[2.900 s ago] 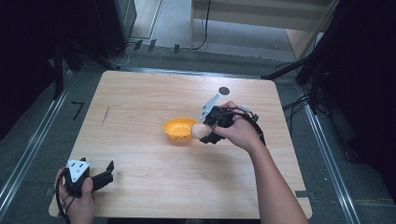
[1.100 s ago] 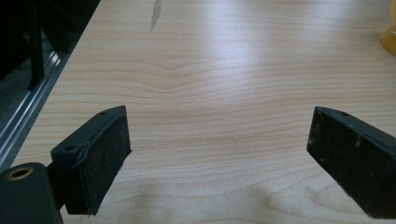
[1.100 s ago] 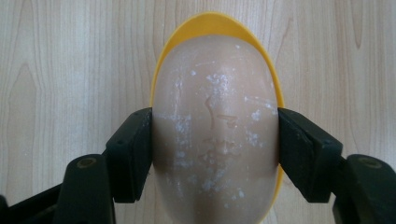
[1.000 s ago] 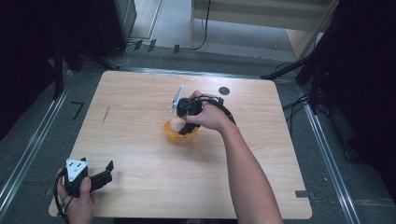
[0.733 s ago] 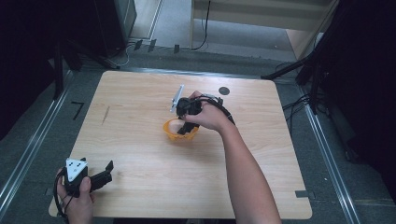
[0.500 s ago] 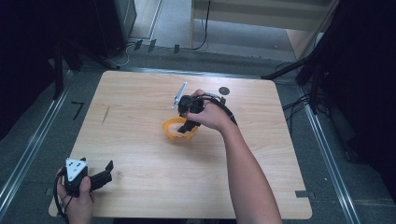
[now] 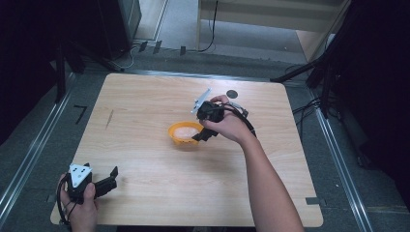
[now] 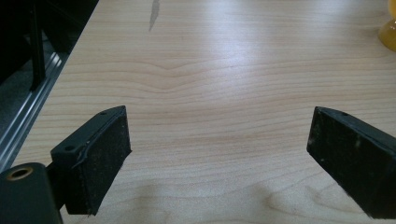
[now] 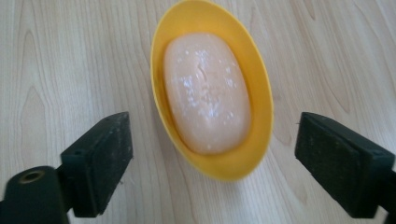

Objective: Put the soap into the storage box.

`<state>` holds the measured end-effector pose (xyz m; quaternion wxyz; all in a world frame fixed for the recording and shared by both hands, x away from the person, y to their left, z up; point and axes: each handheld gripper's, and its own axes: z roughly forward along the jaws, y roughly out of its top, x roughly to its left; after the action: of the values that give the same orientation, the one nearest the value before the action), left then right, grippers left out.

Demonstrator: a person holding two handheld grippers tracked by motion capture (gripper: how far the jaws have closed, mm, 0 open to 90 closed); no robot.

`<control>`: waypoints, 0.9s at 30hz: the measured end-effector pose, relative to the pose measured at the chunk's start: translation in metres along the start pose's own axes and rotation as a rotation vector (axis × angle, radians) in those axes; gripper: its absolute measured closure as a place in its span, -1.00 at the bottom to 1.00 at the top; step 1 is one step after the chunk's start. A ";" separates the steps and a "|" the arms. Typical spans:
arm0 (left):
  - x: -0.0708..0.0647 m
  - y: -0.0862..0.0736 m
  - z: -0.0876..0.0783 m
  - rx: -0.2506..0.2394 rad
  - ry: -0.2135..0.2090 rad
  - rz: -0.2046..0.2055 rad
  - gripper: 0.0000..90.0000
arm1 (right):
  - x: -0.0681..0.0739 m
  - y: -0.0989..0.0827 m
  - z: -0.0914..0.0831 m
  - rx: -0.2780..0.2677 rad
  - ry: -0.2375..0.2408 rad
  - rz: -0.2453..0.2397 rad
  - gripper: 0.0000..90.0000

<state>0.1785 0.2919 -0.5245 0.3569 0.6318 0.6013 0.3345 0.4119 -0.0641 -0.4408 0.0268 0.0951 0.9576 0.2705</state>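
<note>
A pale peach soap bar (image 9: 206, 91) lies inside an oval yellow dish (image 9: 261, 98) on the wooden table. The same dish (image 7: 175, 133) with the soap bar (image 7: 186, 131) sits near the table's middle. My right gripper (image 7: 202, 135) hovers just right of the dish, held from above by a hand; in its own view my right gripper (image 9: 212, 163) stands open, jaws wide on either side of the dish and touching nothing. My left gripper (image 7: 113, 176) rests at the front left corner, and in its own view my left gripper (image 8: 219, 154) is open over bare wood.
The wooden table (image 7: 145, 101) has metal rails along its left and right sides. A small dark round mark (image 7: 232, 94) lies near the far edge. A dark streak (image 7: 109, 118) marks the left part of the top. A sliver of the yellow dish (image 8: 388, 32) shows at the upper right of the left gripper view.
The right gripper carried the soap over the dish, let it go there, then drew back to the right and up. The soap now lies in the dish. The left gripper has stayed put.
</note>
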 end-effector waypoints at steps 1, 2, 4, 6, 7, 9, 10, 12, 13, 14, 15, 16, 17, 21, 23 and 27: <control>0.000 0.000 0.000 0.000 0.001 0.001 -0.86 | 0.000 0.000 0.000 0.000 0.000 0.000 -0.80; 0.000 0.000 0.000 0.003 0.003 0.000 -0.86 | 0.001 -0.003 -0.002 -0.005 -0.002 0.012 -0.84; -0.001 0.000 0.000 0.003 0.001 0.001 -0.86 | 0.002 -0.010 -0.006 -0.020 -0.006 0.033 -0.89; -0.001 0.000 0.000 0.003 0.003 0.003 -0.86 | 0.004 -0.017 -0.010 -0.030 -0.024 0.052 -0.92; -0.001 0.000 0.000 0.004 0.003 0.005 -0.86 | 0.006 -0.020 -0.012 -0.035 -0.022 0.068 -0.93; -0.001 0.000 0.000 0.004 0.006 0.005 -0.86 | 0.008 -0.028 -0.015 -0.047 -0.029 0.093 -0.93; -0.001 0.000 0.000 0.005 0.005 0.005 -0.86 | 0.011 -0.035 -0.018 -0.063 -0.033 0.112 -0.94; 0.000 0.000 0.000 0.006 0.004 -0.003 -0.86 | 0.013 -0.039 -0.019 -0.071 -0.041 0.121 -0.94; 0.000 0.000 0.000 0.004 0.005 -0.004 -0.86 | 0.016 -0.045 -0.021 -0.078 -0.050 0.127 -0.94; 0.001 0.000 0.001 0.004 0.005 -0.007 -0.86 | 0.016 -0.045 -0.021 -0.078 -0.050 0.127 -0.94; 0.001 0.000 0.001 0.004 0.004 -0.008 -0.86 | 0.017 -0.048 -0.022 -0.075 -0.052 0.134 -0.95; 0.001 0.001 0.001 0.003 0.006 -0.007 -0.86 | 0.020 -0.054 -0.023 -0.071 -0.059 0.145 -0.96; 0.001 0.001 0.001 0.006 0.006 -0.006 -0.86 | 0.020 -0.054 -0.023 -0.071 -0.059 0.145 -0.96; 0.000 0.001 0.001 0.006 0.011 -0.003 -0.86 | 0.027 -0.067 -0.022 -0.061 -0.075 0.180 -0.96; 0.000 0.001 0.001 0.006 0.011 -0.003 -0.86 | 0.028 -0.072 -0.021 -0.066 -0.075 0.188 -0.96; -0.001 0.001 0.001 0.009 0.014 0.005 -0.86 | 0.031 -0.079 -0.020 -0.073 -0.083 0.212 -0.96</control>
<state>0.1800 0.2908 -0.5247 0.3491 0.6327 0.6035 0.3372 0.3660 -0.1343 -0.4647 0.0412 0.2057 0.9299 0.3021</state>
